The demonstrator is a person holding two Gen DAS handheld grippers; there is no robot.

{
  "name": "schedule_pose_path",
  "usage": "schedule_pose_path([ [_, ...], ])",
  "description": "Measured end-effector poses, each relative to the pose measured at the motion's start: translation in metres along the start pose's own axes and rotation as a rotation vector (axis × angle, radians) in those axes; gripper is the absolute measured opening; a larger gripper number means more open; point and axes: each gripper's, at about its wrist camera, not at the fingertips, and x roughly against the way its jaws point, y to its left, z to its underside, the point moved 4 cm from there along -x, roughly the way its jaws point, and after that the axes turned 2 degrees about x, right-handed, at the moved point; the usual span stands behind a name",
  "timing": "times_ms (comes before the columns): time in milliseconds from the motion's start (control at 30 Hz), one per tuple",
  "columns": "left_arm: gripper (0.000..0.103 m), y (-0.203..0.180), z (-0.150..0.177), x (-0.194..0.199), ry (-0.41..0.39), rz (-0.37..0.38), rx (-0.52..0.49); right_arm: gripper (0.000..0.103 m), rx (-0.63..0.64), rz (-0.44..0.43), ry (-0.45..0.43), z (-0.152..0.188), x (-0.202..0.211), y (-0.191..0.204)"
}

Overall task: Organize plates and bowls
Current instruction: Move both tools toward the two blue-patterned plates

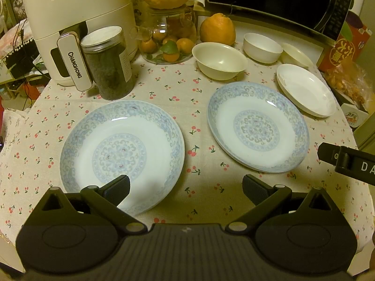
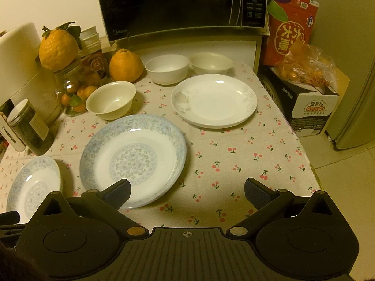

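You are holding both the left gripper and right gripper wide open and empty, facing a CHANGHONG appliance and Midea microwave.

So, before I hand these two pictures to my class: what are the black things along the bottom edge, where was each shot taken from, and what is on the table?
No robot arm is here: a person holds a two-finger gripper in each hand, and a camera on each gripper looks forward along its fingers. One picture comes from the left gripper, the other from the right gripper. Both are open and hold nothing.

On the cherry-print tablecloth lie two blue patterned plates, a plain white plate and three pale bowls. Nothing is stacked yet. Behind them stand a microwave, a white appliance, a dark jar and oranges.
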Motion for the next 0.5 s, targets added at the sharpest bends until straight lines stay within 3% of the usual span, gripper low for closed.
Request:
schedule_pose_path([
  [500, 0.102, -0.0002, 0.0003, 0.0004, 0.004, 0.001, -0.002, 0.103, -0.007, 0.002, 0.01, 0.0007, -0.0008, 0.0],
])
